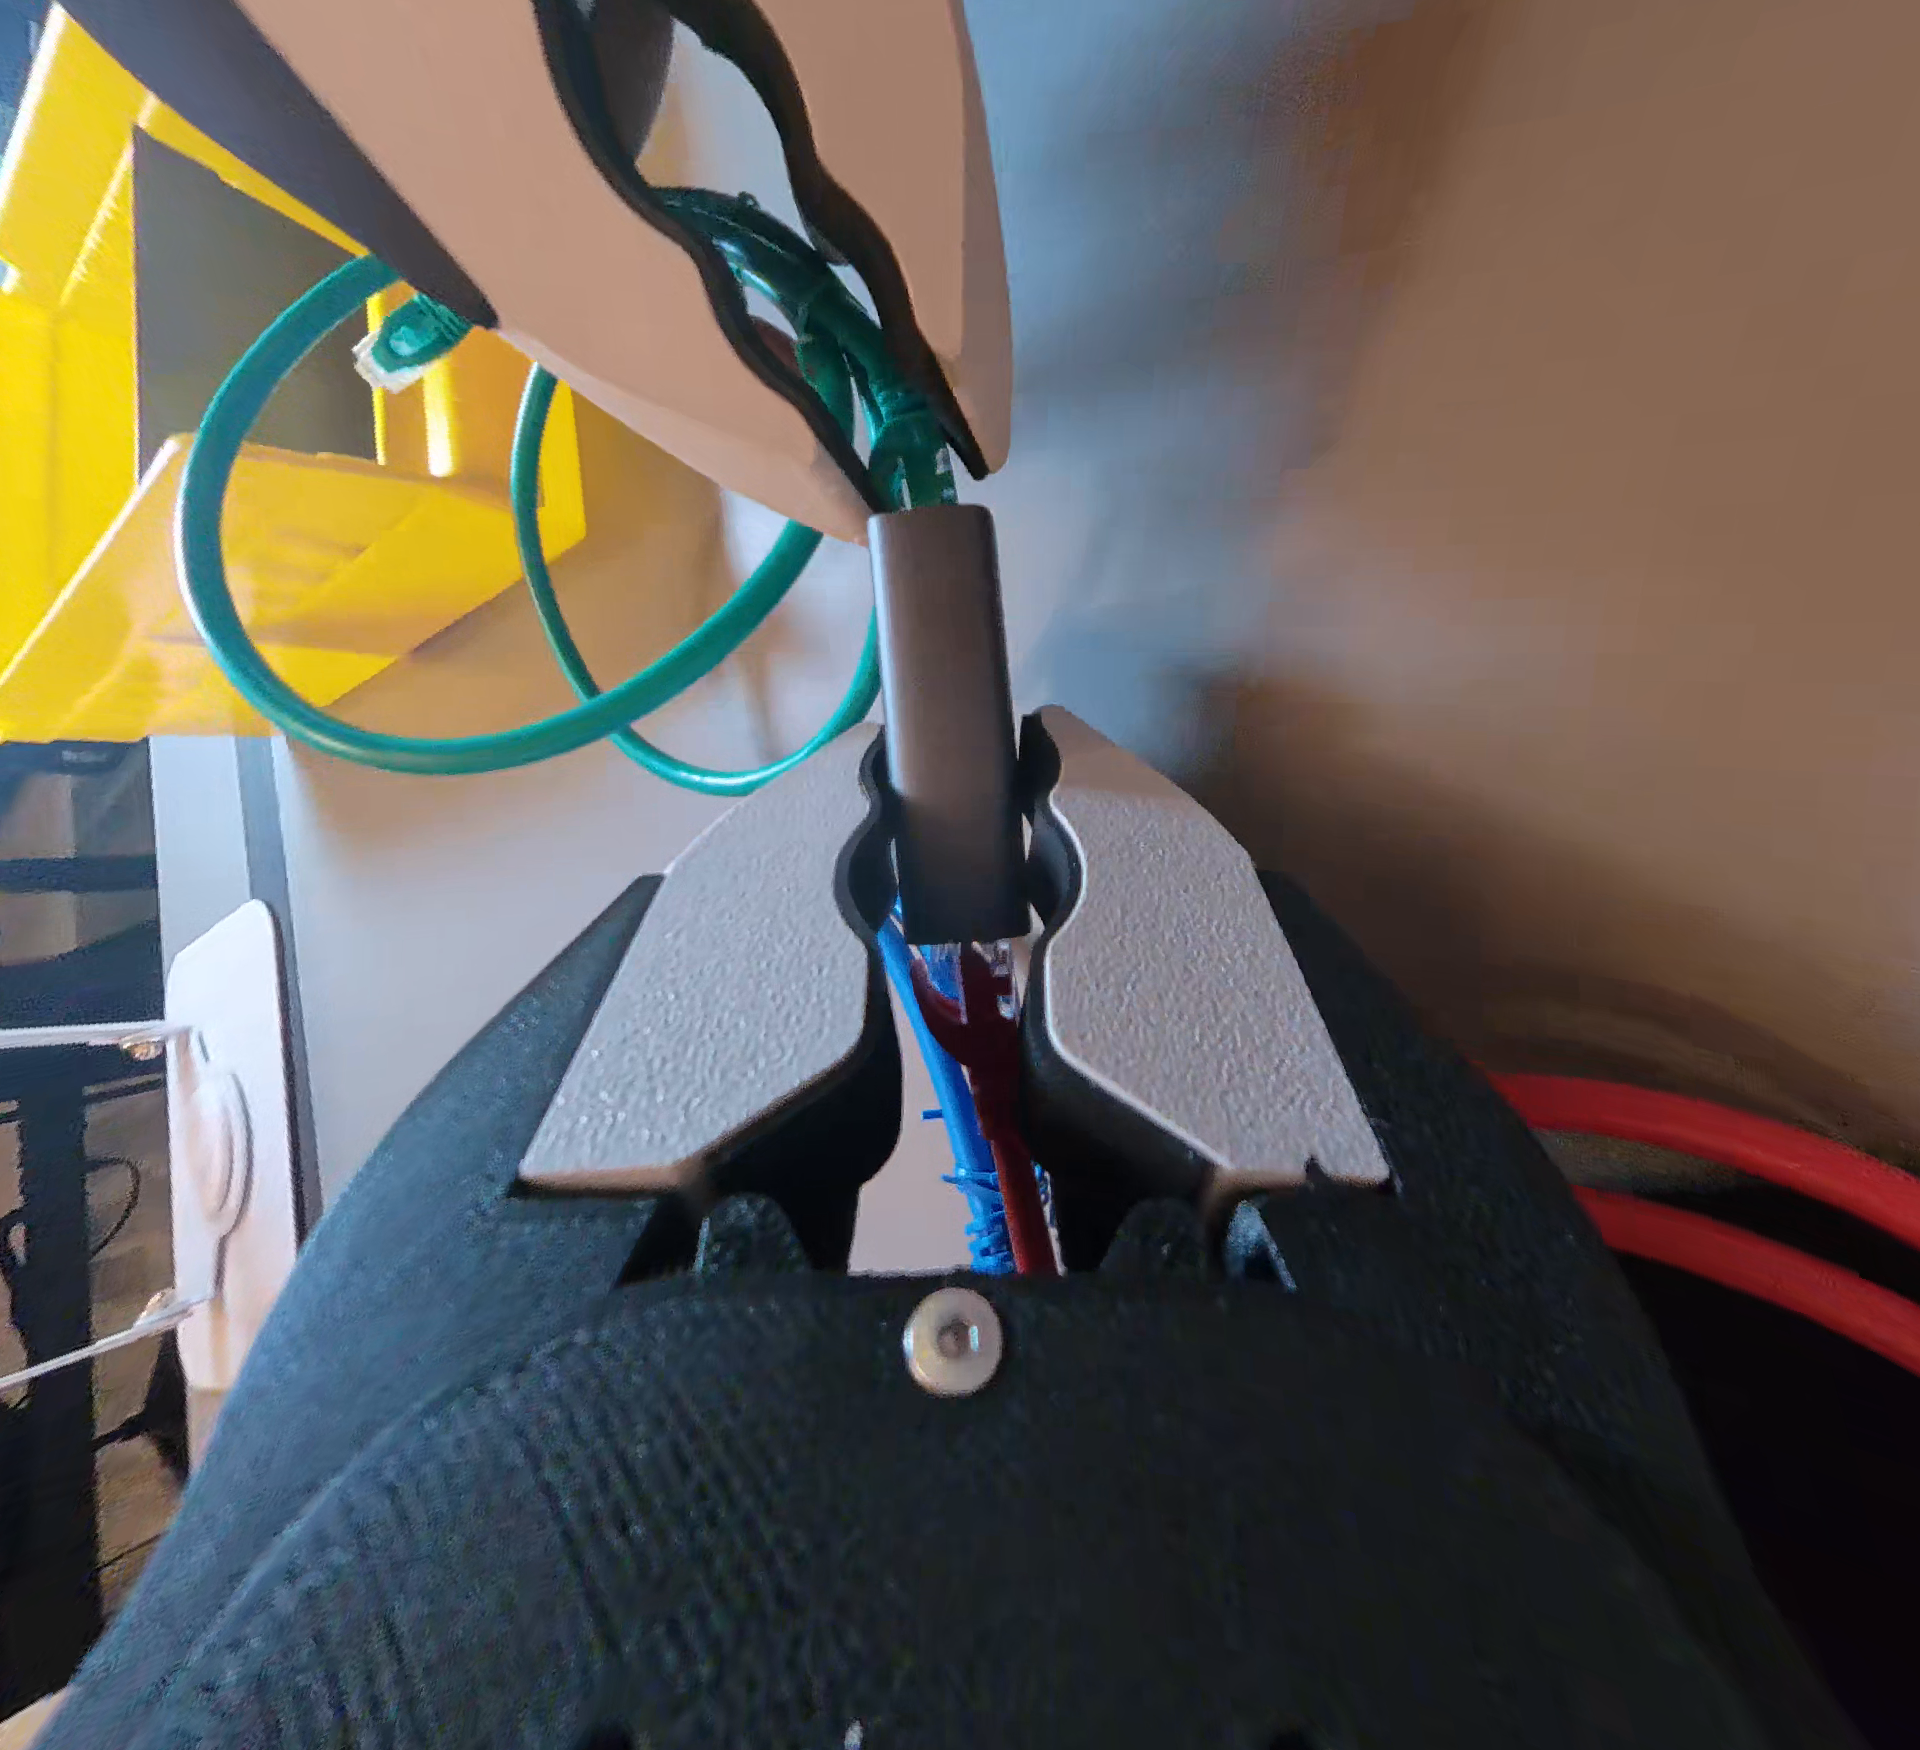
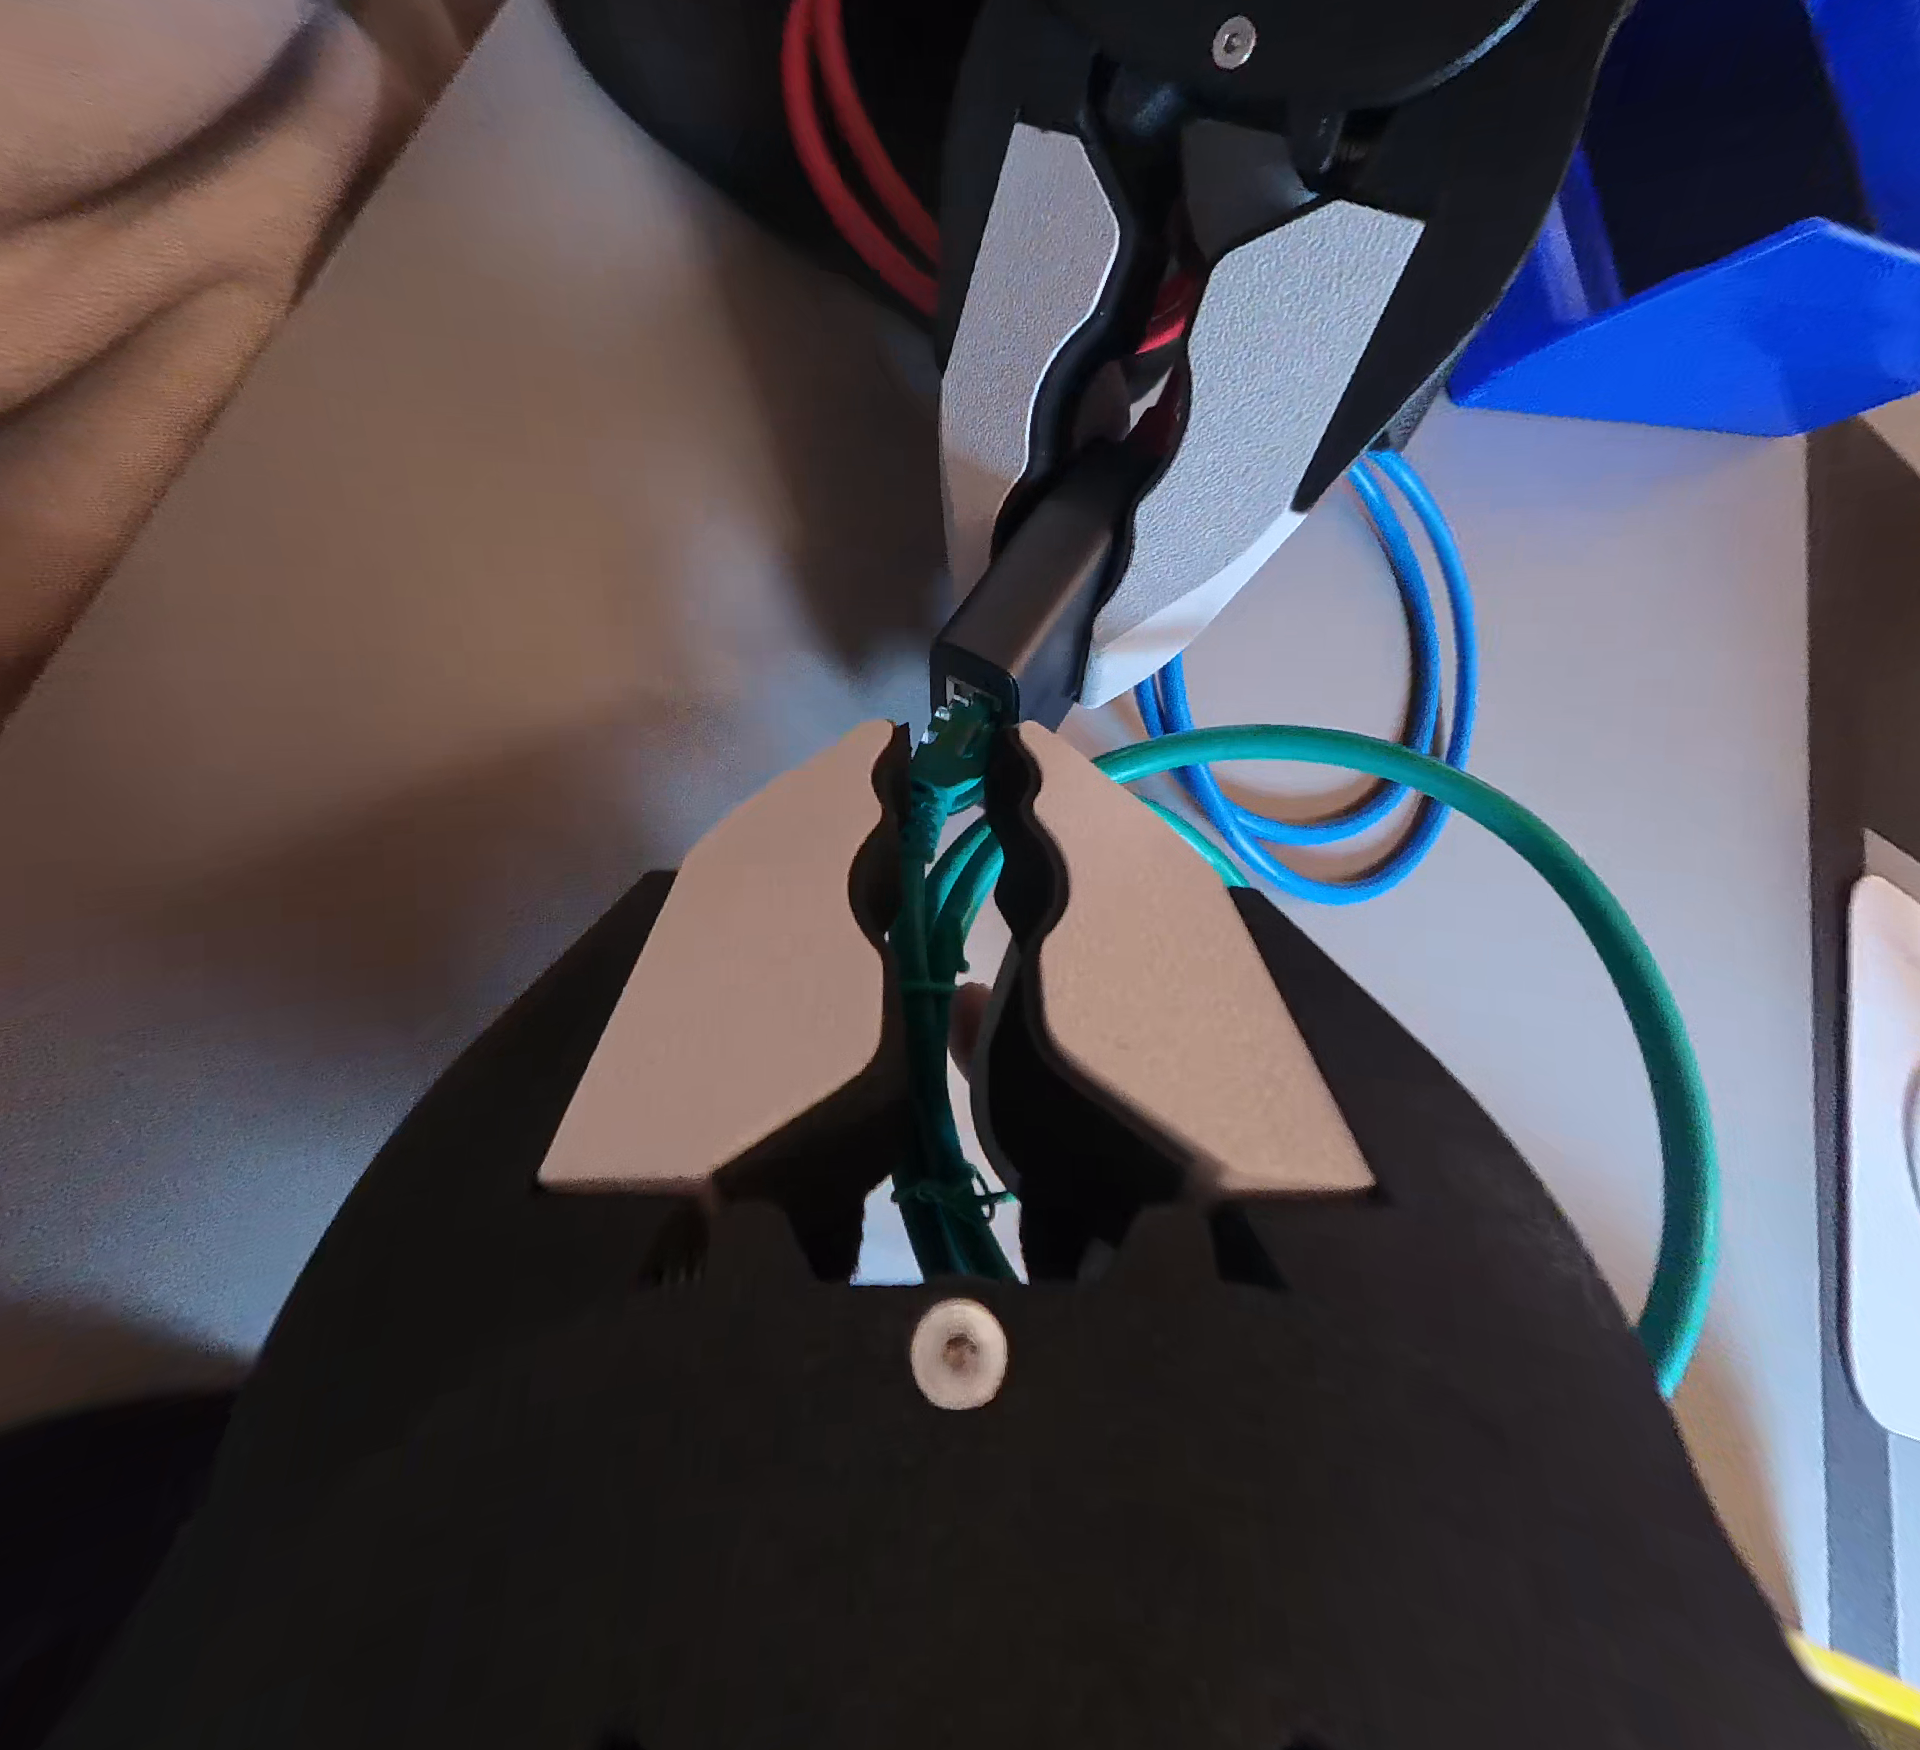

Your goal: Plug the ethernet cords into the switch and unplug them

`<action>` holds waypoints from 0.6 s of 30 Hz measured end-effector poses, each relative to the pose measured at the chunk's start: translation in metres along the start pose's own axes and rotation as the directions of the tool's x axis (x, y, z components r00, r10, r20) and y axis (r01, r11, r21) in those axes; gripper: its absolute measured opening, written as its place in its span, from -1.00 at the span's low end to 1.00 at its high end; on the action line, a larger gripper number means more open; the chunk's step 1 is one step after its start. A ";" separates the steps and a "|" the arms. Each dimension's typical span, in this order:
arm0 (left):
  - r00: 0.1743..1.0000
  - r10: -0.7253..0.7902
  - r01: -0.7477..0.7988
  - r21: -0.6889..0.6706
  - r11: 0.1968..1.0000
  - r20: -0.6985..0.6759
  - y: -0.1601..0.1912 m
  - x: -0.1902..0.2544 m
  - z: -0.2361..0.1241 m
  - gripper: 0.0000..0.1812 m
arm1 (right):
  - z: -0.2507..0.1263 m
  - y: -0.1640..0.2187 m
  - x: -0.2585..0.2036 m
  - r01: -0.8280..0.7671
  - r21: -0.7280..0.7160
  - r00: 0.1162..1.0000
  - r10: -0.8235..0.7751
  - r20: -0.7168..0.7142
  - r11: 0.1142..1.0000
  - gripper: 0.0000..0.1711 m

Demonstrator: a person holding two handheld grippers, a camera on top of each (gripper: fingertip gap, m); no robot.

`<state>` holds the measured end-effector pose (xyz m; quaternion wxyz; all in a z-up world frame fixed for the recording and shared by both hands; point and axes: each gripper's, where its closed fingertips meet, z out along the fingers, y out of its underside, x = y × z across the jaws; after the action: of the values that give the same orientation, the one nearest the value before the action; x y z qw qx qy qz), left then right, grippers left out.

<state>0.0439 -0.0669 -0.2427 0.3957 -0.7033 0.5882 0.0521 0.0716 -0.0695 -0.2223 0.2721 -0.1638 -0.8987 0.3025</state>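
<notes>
The switch (image 1: pixel 940 661) is a small dark grey block, held in the air. My left gripper (image 1: pixel 951 744) is shut on its near half. A blue cord (image 1: pixel 940 1077) and a dark red cord (image 1: pixel 997 1108) enter its near end between my fingers. My right gripper (image 2: pixel 956 744) is shut on the green cord (image 2: pixel 1558 869) just behind its plug (image 2: pixel 956 742). The plug's tip sits at the mouth of the switch's (image 2: pixel 1039 557) open port; how deep it is I cannot tell. The right gripper (image 1: pixel 925 485) comes in from the top of the left wrist view. The left gripper (image 2: pixel 1039 672) shows in the upper part of the right wrist view.
The green cord's loops (image 1: pixel 416 734) hang left, its other plug (image 1: pixel 400 344) free. Blue loops (image 2: pixel 1434 661) and red loops (image 2: pixel 831 121) hang below the left gripper. A yellow bin (image 1: pixel 312 537), a blue bin (image 2: pixel 1714 329) and a white table (image 2: pixel 520 557) lie around. The grippers are tip to tip, or close to it.
</notes>
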 end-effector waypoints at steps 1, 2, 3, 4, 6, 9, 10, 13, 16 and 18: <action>1.000 -0.008 0.009 0.017 1.000 -0.004 -0.004 -0.001 0.000 -0.75 | -0.004 -0.001 -0.001 -0.002 -0.003 1.000 0.002 0.012 1.000 -0.84; 1.000 -0.014 0.014 0.031 0.999 -0.001 -0.008 -0.002 0.000 -0.75 | -0.008 -0.002 -0.002 -0.004 -0.005 1.000 0.004 0.026 1.000 -0.84; 1.000 -0.013 0.013 0.042 0.999 0.007 -0.011 -0.003 0.000 -0.75 | -0.012 -0.002 -0.001 0.006 -0.011 1.000 -0.006 0.020 1.000 -0.84; 1.000 -0.017 0.017 0.051 0.999 0.010 -0.013 -0.004 -0.001 -0.75 | -0.015 -0.003 -0.002 0.009 -0.017 1.000 -0.008 0.022 1.000 -0.84; 1.000 -0.028 0.028 0.072 0.997 0.001 -0.017 -0.003 -0.001 -0.75 | -0.019 -0.005 -0.004 0.018 -0.029 0.999 -0.017 0.032 0.999 -0.84; 0.996 -0.024 0.034 -0.125 0.992 0.085 0.031 -0.016 -0.007 -0.75 | -0.031 -0.007 -0.028 0.005 -0.027 0.985 0.000 0.173 1.000 -0.86; 0.989 -0.114 0.122 -0.092 0.988 0.092 0.043 -0.018 -0.014 -0.76 | -0.035 -0.007 -0.030 -0.004 -0.014 0.990 0.006 0.140 1.000 -0.85; 0.982 -0.098 0.095 0.027 0.995 0.160 0.000 -0.028 -0.032 -0.76 | -0.043 0.003 -0.010 0.010 -0.054 1.000 -0.010 0.001 0.998 -0.85; 0.961 -0.138 0.123 0.077 0.989 0.239 -0.018 -0.051 -0.038 -0.76 | -0.058 -0.009 0.025 -0.024 -0.010 0.993 0.023 -0.117 1.000 -0.84; 0.943 -0.219 0.193 0.127 0.973 0.250 -0.009 -0.057 -0.043 -0.77 | -0.074 -0.019 0.047 -0.075 0.072 0.972 0.089 -0.217 0.995 -0.84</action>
<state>0.0177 -0.0488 -0.1789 0.5082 -0.7271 0.4557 0.0736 0.0753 -0.0286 -0.1420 0.3621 -0.2246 -0.8455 0.3219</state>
